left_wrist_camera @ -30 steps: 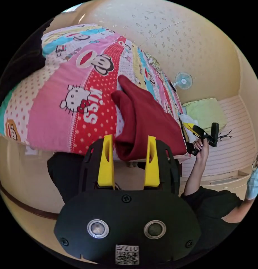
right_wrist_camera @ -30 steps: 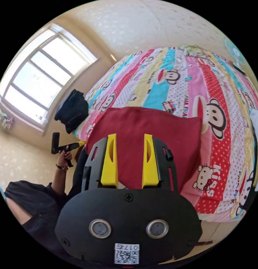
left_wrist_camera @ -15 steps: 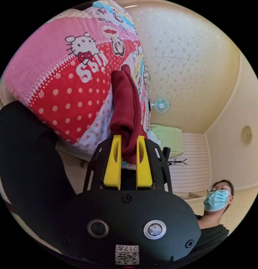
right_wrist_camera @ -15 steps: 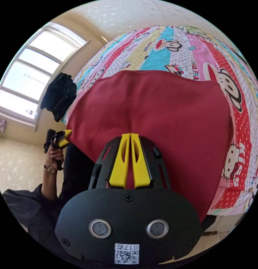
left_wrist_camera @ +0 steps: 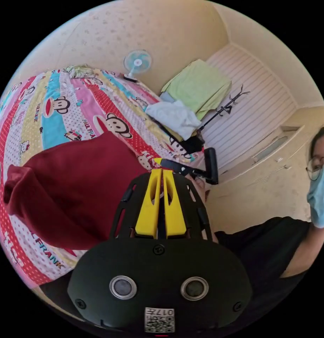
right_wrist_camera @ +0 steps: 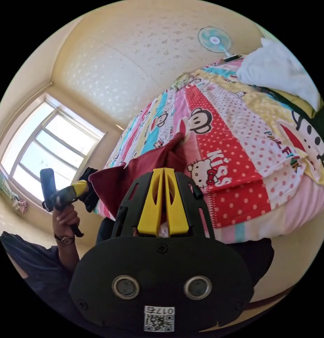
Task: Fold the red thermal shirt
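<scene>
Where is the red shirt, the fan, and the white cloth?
red shirt (left_wrist_camera: 70, 186), left gripper view, middle of the fabric.
fan (left_wrist_camera: 137, 62), left gripper view, its round head.
white cloth (left_wrist_camera: 174, 116), left gripper view, its crumpled middle.

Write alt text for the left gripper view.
The left gripper, yellow jaws shut, pinches an edge of the dark red thermal shirt on a cartoon-print patchwork bedspread. Beside it a person's hand holds the right gripper, with white and green laundry piled behind.

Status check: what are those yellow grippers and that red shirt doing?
Left gripper shut on shirt edge. Right gripper shut on red shirt. Nothing blocking on bedspread.
</scene>
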Available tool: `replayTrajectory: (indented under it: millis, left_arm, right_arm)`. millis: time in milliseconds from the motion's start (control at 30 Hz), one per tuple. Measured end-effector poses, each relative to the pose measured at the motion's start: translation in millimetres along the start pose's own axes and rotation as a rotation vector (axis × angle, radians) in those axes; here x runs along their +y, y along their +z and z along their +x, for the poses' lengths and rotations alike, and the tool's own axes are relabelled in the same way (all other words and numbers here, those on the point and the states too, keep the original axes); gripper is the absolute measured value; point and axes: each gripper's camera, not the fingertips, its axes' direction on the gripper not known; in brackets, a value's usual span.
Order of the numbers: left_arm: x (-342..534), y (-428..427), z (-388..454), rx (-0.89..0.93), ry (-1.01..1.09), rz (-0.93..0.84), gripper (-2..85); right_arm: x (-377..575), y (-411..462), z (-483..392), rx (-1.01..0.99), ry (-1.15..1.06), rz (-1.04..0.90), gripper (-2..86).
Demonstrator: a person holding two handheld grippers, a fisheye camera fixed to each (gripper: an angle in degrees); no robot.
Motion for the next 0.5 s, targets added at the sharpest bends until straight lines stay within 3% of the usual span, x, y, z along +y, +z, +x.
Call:
replayTrajectory:
  millis: [133, 333, 500]
  left_arm:
    - [37.7, -11.4, -31.0, 0.005, -0.114, 0.037, 4.1]
    - [101.1, -137.6, -70.4, -0.404, -0.392, 0.287, 11.3]
    - [148.7, -183.1, -129.6, -0.514, -0.674, 0.227, 14.7]
  right_arm:
    - [6.2, 2.9, 15.4, -0.115, -0.005, -0.039, 0.4]
    - [9.8, 17.8, -9.1, -0.15, -0.096, -0.048, 0.4]
    - [20.0, 42.5, -73.8, -0.045, -0.308, -0.075, 0.5]
